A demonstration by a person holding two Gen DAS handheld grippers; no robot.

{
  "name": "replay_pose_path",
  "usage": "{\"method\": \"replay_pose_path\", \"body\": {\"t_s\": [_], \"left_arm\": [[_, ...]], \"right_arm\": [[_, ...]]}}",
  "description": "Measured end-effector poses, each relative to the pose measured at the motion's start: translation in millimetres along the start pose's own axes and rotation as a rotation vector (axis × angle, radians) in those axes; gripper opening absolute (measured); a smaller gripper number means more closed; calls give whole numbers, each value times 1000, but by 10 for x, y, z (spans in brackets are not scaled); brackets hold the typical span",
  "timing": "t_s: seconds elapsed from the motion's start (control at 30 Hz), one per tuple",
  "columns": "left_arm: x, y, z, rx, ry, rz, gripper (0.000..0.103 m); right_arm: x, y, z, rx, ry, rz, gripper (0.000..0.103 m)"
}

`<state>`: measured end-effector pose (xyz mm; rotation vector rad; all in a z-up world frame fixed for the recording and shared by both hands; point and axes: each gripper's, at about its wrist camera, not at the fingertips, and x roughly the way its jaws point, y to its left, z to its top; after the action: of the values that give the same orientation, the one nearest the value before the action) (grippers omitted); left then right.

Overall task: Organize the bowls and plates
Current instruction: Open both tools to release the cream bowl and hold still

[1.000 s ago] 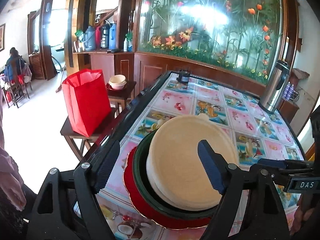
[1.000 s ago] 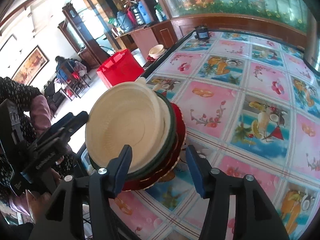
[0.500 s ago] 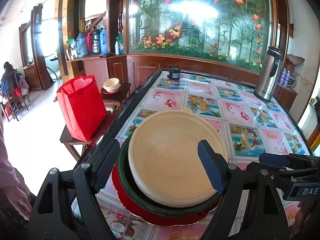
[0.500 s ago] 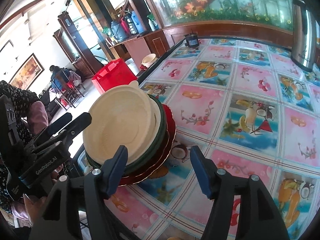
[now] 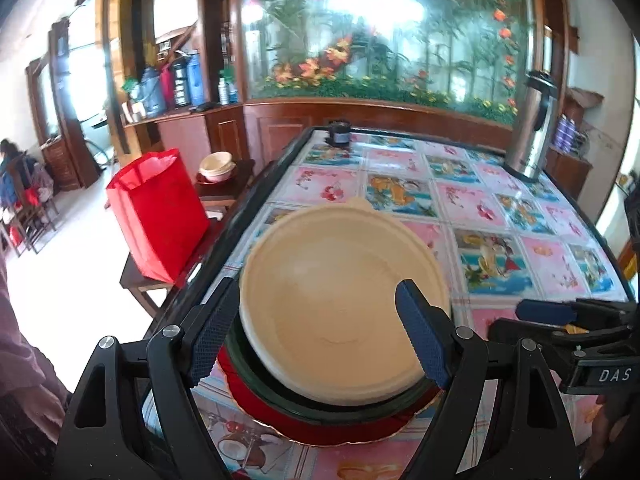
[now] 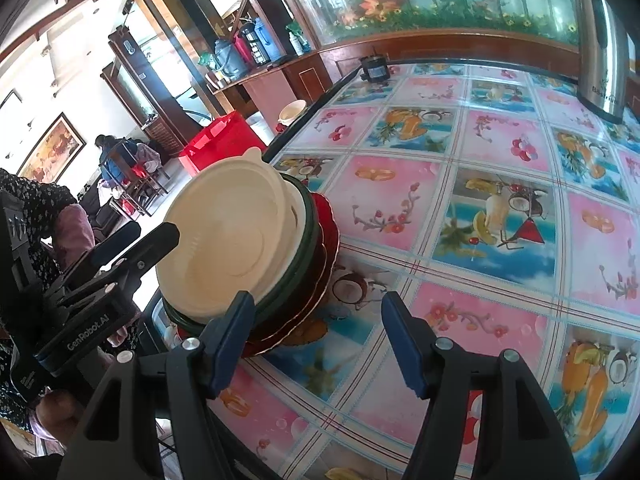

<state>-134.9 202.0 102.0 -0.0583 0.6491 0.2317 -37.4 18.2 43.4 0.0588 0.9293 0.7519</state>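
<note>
Stacking is judged nearly done: cream bowls (image 5: 340, 304) are nested on plates (image 6: 320, 264) at the table (image 6: 480, 184) edge, both jaws spread wide, empty.

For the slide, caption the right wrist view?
Open right gripper beside a stack of cream bowl, green plate, red plate.

Both rigs are the same chunky matte black plastic, with triangular cutouts in the frames and round silver screws at the pivots. The left claw (image 5: 318, 330) has dark blue textured pads (image 5: 420, 336) on its fingers; the right claw (image 6: 318, 340) has the same. White lettering on the housings: "DAS" on the right one, "GenRobot.AI" on the left. The person wears a dark dotted top over a mauve sleeve (image 6: 74, 230), with a bit of bare skin showing.
</note>
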Motion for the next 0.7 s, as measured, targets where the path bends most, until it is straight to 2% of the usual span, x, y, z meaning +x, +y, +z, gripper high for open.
{"method": "replay_pose_path", "body": {"t_s": [0.17,0.3,0.4,0.57,0.7], "left_arm": [[-42,-17,-10,-11,-14,-77,81],[-65,16,5,-29,-29,-86,81],[-79,49,4,-40,-38,-61,81],[-103,117,-15,-42,-58,34,81],[-83,242,-39,-75,-48,43,81]], "right_arm": [[-17,73,-8,-20,-5,0,66],[-18,150,-6,-32,-20,-14,67],[-7,235,3,-49,-50,-67,71],[90,361,26,-71,-63,-99,72],[163,422,44,-74,-68,-109,72]]}}
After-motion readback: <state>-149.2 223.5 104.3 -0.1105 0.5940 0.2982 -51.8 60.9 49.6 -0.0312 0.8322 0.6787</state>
